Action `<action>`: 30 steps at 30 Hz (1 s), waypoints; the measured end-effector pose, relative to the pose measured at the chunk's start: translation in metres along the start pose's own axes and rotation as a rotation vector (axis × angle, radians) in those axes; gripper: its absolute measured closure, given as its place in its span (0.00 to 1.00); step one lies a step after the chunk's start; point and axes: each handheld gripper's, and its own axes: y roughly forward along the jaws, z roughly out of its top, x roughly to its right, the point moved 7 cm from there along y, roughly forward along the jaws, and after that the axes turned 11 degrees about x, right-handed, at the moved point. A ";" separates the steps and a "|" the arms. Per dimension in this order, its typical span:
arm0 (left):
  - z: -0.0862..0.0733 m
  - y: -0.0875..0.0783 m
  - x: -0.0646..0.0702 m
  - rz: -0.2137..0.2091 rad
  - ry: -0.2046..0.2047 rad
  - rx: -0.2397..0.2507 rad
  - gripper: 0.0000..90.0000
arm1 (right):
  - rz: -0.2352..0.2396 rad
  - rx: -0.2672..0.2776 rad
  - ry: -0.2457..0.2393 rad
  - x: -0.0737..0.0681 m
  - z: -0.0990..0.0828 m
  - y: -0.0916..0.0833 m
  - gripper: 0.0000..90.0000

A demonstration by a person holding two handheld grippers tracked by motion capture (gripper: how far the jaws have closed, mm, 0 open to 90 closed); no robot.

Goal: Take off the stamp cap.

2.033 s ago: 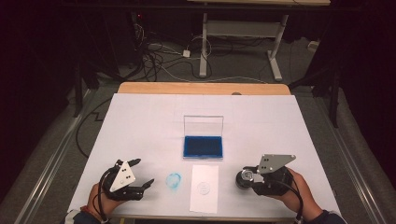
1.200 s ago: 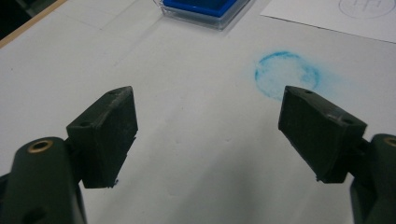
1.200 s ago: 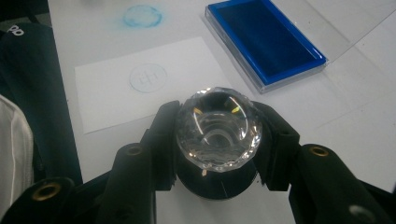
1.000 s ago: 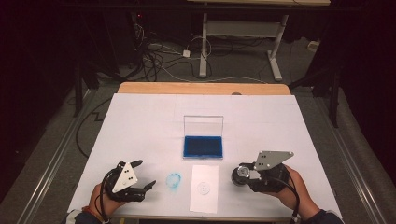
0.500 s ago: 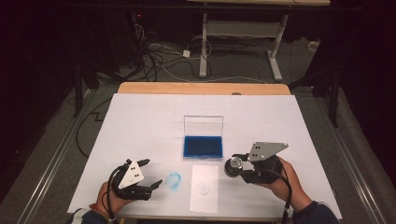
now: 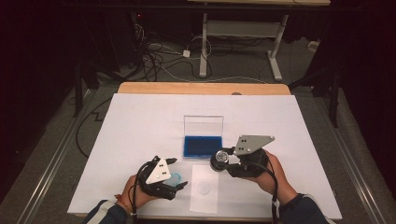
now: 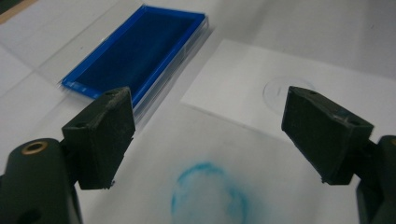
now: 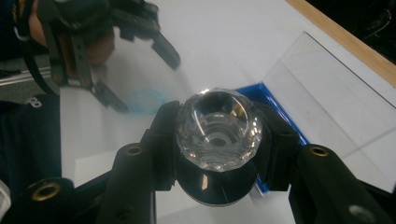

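We see a counter (image 6: 140,121) covered in white, and at its middle an open blue ink pad (image 6: 202,145) with its clear lid (image 6: 203,125) standing upright behind it. In the right claw view our right claw (image 8: 217,140) is clenched on a stamp (image 8: 218,123), the two black jaws pressing its sides just beneath a faceted, clear crystal-like knob, with a dark round base showing below the knob. From the high view the right claw (image 6: 223,161) holds the stamp (image 6: 219,159) just off the near right corner of the ink pad, over the top edge of a white sheet of paper (image 6: 204,189) that lies on the counter in front of the pad. A faint round imprint (image 6: 204,187) sits on that sheet. Our left claw (image 6: 178,171) is released, its jaws spread wide apart, and it rests low at the near left, just beside the paper. In the left claw view the left claw (image 7: 208,123) stands on either side of a smudged blue ring of ink (image 7: 208,196) on the white surface; we cannot tell whether the jaws touch the counter. Beyond them lie the ink pad (image 7: 133,51) and the paper (image 7: 303,88) with its pale circle. The right claw view also shows the other hand (image 8: 95,44) farther off, next to the blue smudge (image 8: 144,100).
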 end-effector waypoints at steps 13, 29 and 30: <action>0.032 0.029 0.016 -0.084 -0.022 0.087 0.19 | 0.056 0.026 -0.003 -0.017 0.010 0.018 0.63; 0.037 0.034 0.019 -0.101 -0.039 0.108 0.32 | 0.096 0.036 0.009 -0.027 0.012 0.028 0.63; 0.037 0.034 0.019 -0.108 -0.035 0.110 0.33 | 0.094 0.035 0.009 -0.027 0.012 0.028 0.63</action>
